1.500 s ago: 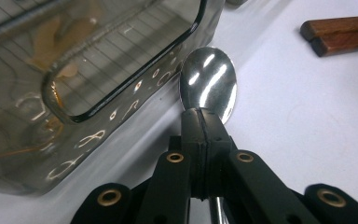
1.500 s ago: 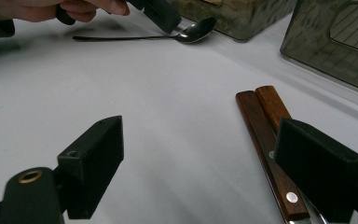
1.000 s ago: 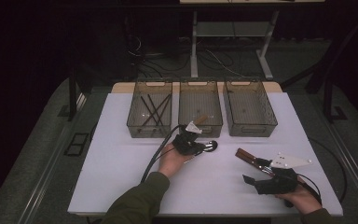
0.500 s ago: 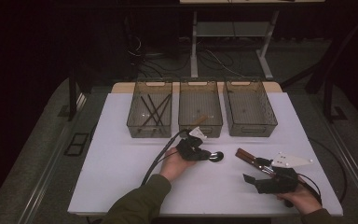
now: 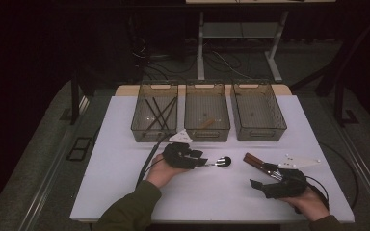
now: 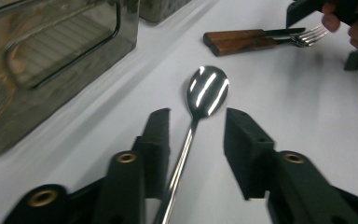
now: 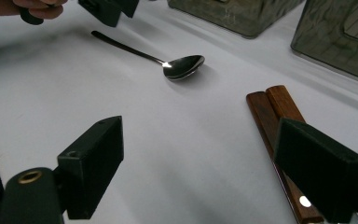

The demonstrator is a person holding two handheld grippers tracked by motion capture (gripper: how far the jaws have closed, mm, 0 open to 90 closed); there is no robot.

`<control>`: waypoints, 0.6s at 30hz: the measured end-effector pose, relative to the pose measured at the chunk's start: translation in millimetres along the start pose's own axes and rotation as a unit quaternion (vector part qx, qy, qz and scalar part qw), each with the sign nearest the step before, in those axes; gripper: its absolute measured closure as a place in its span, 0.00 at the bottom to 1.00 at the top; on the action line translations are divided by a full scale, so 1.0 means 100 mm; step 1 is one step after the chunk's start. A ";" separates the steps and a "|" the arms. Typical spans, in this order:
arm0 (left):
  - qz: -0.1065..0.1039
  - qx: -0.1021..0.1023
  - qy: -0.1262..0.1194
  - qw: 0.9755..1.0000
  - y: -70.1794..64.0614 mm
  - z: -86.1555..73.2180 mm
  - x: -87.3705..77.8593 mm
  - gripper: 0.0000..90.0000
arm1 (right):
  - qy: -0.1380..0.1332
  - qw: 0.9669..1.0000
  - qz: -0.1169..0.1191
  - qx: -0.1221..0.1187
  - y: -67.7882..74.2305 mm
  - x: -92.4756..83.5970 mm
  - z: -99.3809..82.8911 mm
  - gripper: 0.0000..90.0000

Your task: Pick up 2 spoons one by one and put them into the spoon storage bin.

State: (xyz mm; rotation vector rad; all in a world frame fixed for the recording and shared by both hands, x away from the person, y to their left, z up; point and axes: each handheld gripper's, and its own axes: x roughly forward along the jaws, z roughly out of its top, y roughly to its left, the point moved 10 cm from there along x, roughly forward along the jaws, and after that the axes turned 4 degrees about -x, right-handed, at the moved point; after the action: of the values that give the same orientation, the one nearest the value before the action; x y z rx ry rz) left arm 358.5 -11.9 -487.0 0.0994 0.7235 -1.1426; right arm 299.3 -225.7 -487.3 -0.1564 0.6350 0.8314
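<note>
Now spoon (image 6: 200, 108) between opening left tool (image 6: 196, 140) jaws, unpinched.

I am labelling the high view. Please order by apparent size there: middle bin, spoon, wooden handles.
1. middle bin, clearly the largest.
2. spoon and wooden handles look similar in length; the spoon's handle is partly hidden by the left gripper, so I leave them unranked.

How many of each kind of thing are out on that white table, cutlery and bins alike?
Clear bins: 3, left, middle, right
Spoons: 1
Wooden-handled pieces: 2, side by side, a knife and a fork
Total: 6
The dark sticks in the left bin are too dim to count.
</note>
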 end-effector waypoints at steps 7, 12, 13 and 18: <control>0.021 0.016 -0.012 1.000 -0.06 -0.22 -0.27 0.48 | 0.025 1.000 0.005 0.011 0.02 0.08 0.06 0.17; 0.041 0.017 -0.026 0.999 -0.08 -0.34 -0.45 0.41 | 0.024 0.999 0.016 0.018 0.05 0.19 0.17 0.18; 0.046 0.020 -0.029 0.998 -0.08 -0.36 -0.49 0.39 | 0.025 0.999 0.016 0.016 0.05 0.22 0.19 0.18; 0.054 0.015 -0.047 0.997 -0.07 -0.43 -0.62 0.27 | 0.031 0.999 0.017 0.008 0.05 0.35 0.28 0.18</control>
State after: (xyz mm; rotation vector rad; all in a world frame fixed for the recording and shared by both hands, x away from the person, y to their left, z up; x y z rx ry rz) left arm 318.4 52.1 -483.0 0.1092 0.6109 -1.0473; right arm 326.1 -189.5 -485.1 -0.1569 0.7036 0.8554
